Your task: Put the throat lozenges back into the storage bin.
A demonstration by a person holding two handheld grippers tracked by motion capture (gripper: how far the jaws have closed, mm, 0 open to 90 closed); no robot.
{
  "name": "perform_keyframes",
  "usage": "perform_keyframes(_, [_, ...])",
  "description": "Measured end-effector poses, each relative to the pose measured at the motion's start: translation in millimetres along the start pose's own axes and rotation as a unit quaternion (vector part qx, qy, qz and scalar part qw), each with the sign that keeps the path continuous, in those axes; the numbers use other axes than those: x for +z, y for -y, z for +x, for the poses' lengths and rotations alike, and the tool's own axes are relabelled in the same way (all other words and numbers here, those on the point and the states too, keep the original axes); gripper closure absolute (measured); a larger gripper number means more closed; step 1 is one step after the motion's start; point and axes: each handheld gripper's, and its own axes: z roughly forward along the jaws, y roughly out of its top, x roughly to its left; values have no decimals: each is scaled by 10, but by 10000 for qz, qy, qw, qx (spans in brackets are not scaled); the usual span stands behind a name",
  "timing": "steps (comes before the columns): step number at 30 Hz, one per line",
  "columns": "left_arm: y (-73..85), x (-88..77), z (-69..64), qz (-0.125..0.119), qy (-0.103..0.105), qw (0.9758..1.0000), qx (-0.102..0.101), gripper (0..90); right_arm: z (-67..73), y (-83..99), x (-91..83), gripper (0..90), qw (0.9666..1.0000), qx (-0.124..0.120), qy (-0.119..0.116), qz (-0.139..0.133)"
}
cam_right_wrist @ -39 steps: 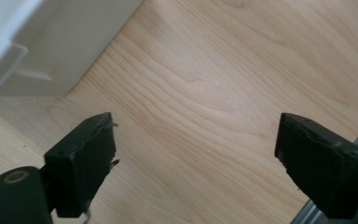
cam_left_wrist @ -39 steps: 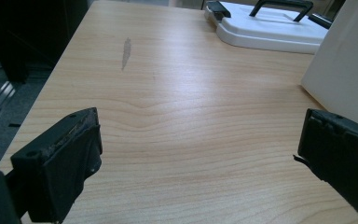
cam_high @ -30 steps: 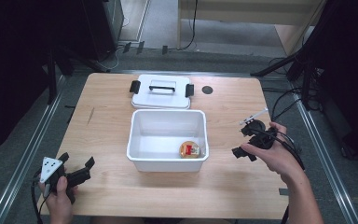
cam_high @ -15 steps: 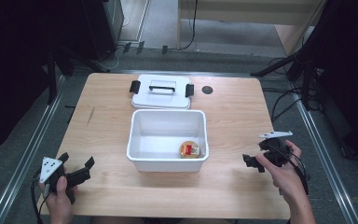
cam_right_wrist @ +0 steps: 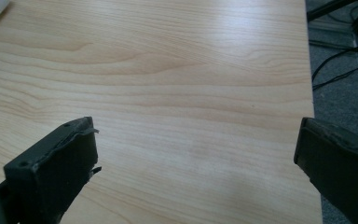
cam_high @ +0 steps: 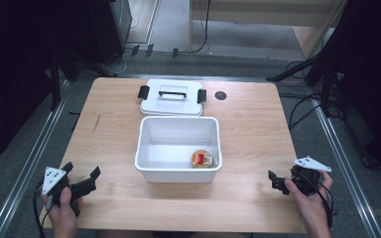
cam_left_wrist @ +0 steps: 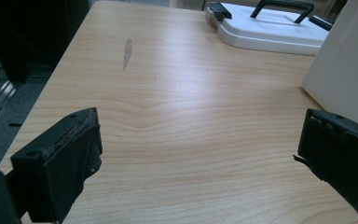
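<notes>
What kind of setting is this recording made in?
Most likely a lab or recording workspace, not a home: a bare wooden table on a grey floor, loose cables trailing beside it, and dark stand legs at its far corners. A white bin and its lid sit staged centrally.

One white plastic tub [cam_high: 178, 148] sits on one light wooden tabletop [cam_high: 248, 134]. There is one flat white lid with a black handle [cam_high: 171, 99], one small round orange thing [cam_high: 202, 159], and two black grippers.
</notes>
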Motion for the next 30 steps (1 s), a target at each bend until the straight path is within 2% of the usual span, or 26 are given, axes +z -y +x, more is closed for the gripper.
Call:
perform_keyframes(6, [0, 0, 0, -3, -2, 10000, -5, 0, -94, 243, -24, 0, 9990, 191, 18, -413])
perform_keyframes(14, [0, 0, -1, -4, 0, 10000, -2, 0, -183, 454, -30, 0, 9967, 397, 1, -707])
perform_keyframes(20, [-3, 5, -1, 36, -5, 10000, 5, 0, -260, 534, -120, 0, 9915, 692, -125, -1098])
perform_keyframes(23, [-4, 8, -2, 53, 6, 10000, 24, 0, -253, 540, -110, 0, 9909, 779, -88, -1096])
perform_keyframes(30, [-5, 15, -4, 60, 4, 10000, 16, 0, -226, 541, -110, 0, 9916, 726, -61, -1066])
